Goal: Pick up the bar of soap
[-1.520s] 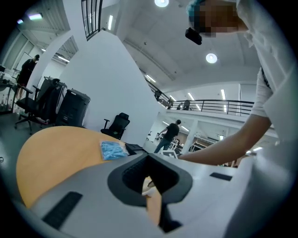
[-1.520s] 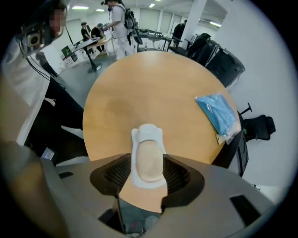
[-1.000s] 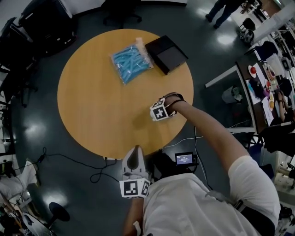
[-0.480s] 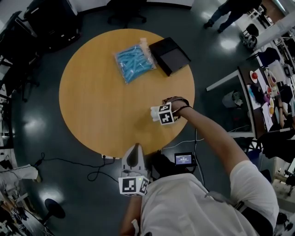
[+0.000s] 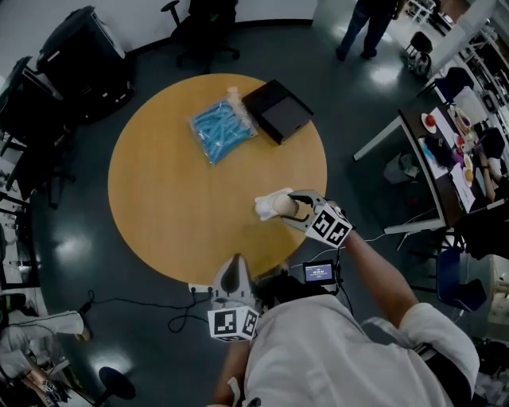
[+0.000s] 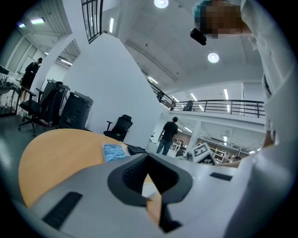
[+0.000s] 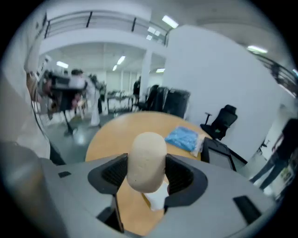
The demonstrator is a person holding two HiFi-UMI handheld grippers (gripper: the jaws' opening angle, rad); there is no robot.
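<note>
The bar of soap [image 7: 147, 160] is beige with rounded ends and stands upright between the pads of my right gripper [image 7: 147, 175], which is shut on it. In the head view, the right gripper [image 5: 288, 208] holds the soap [image 5: 283, 205] above the near right part of the round wooden table [image 5: 175, 191]. A white piece [image 5: 265, 207] shows just beyond the soap, and appears under it [image 7: 158, 197] in the right gripper view. My left gripper [image 5: 231, 277] hangs off the table's near edge, jaws together and holding nothing.
At the far side of the table lie a blue packet [image 5: 221, 123] and a black box [image 5: 277, 110]. Office chairs, a black case and desks stand around on the dark floor. A person [image 5: 362, 24] walks at the far right. Cables [image 5: 159, 314] trail under the near edge.
My right gripper has turned and drawn back toward the table's near right edge, and the soap now shows raised between its jaws. The left gripper has stayed put.
</note>
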